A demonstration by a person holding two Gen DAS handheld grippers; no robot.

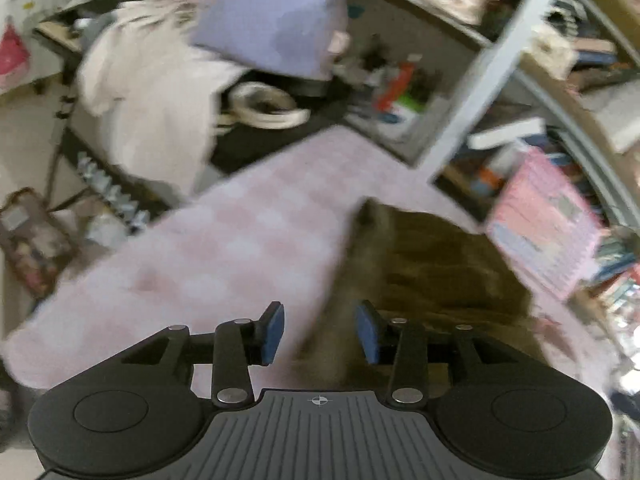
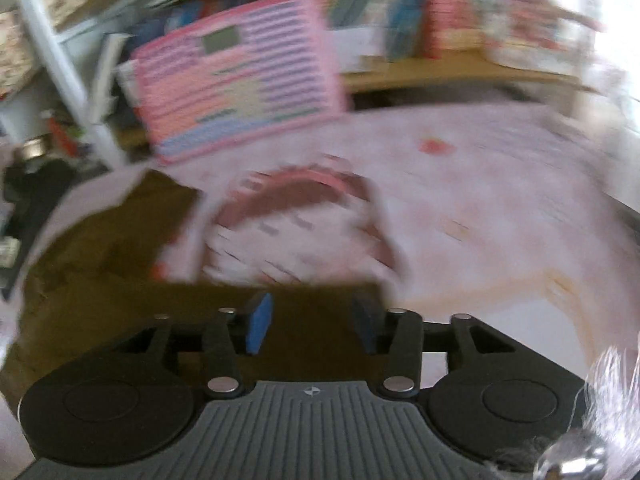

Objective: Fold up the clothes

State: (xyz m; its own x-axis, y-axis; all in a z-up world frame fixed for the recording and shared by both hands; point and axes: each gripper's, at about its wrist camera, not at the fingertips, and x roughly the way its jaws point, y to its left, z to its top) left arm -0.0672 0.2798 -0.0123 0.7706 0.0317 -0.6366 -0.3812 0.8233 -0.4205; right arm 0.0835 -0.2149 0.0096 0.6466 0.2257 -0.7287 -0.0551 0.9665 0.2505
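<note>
I see one olive-brown garment [image 1: 432,264] lying flat on the pink checked bedspread [image 1: 224,240]. My left gripper [image 1: 320,330] and my right gripper [image 2: 312,322] both stand with jaws apart, holding nothing, just above the cloth. Only my right view shows a white printed garment with a dark red collar [image 2: 296,232] beside it. Only my left view shows a lilac pillow [image 1: 272,16]. The shelf [image 2: 440,68] holds books.

The bed's pink checked cover [image 1: 240,240] is viewed closely from above along each gripper's fingers, toward cluttered shelves [image 1: 560,80], and the brown garment [image 1: 440,264] and pink patterned board [image 2: 240,72] are shared by both blurred views.
</note>
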